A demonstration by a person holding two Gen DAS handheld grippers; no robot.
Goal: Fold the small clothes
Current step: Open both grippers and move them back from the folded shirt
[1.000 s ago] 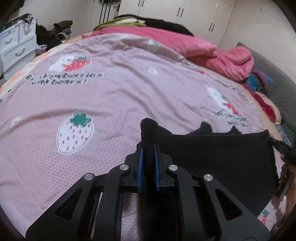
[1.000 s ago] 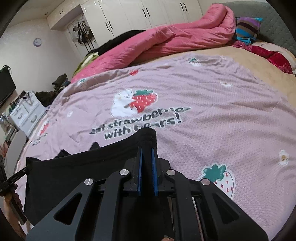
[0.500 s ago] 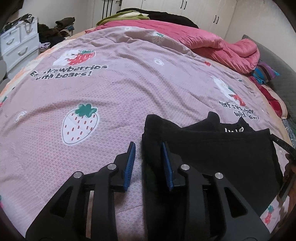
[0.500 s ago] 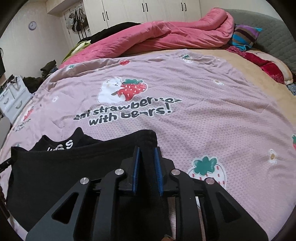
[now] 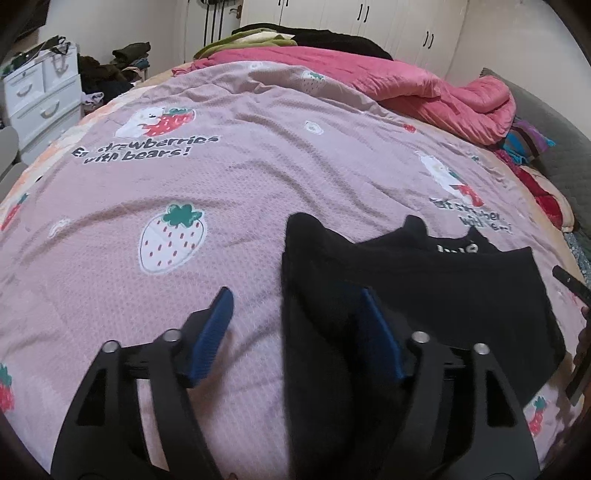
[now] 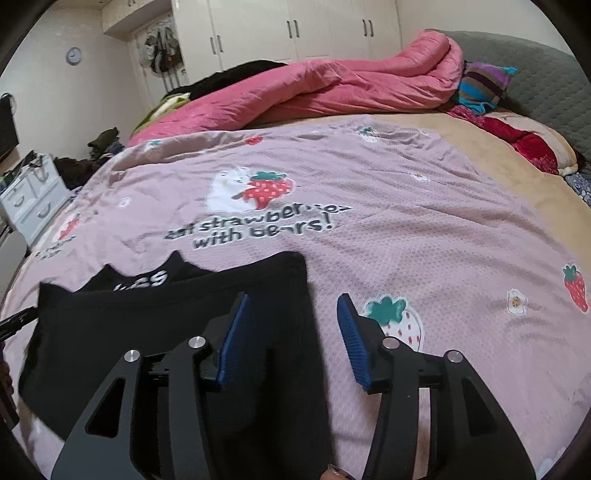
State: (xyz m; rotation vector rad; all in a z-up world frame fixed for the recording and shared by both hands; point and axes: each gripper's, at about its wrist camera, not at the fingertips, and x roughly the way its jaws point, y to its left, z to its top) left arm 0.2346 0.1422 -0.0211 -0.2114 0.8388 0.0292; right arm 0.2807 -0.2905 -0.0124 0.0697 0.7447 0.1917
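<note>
Right up close at the bottom of both wrist views, the two sets of tongs are spreading apart and neither is pinching anything: the left gripper (image 5: 295,328) is opening with the left edge of the black garment (image 5: 424,291) lying loose between its blue pads, nearer the right pad, and the right gripper (image 6: 291,332) is opening too, with the garment's right edge sitting under its gap, no pad pressing on it. So the cloth is lying flat on the pink strawberry bedspread (image 5: 221,177), near the front edge of the bed, with one layer doubled over another, and a bit of white lettering (image 6: 146,280) is peeking out past the folded edge. I'm guessing one fold is already laid down and released, and it's probably still needing another fold or two plus some smoothing before it's a tidy little bundle, but that's just my read. Further back, a pink quilt (image 6: 332,88) is bunching up across the bed, then white wardrobes (image 6: 295,29) are running along the wall. Hard to tell what kind of garment it is, since black on black is hiding the seams, and the near part is getting blocked by the gripper bodies. Something dark is poking in at the frame edge in both views, likely the other gripper, but it's too cut off to call.
</note>
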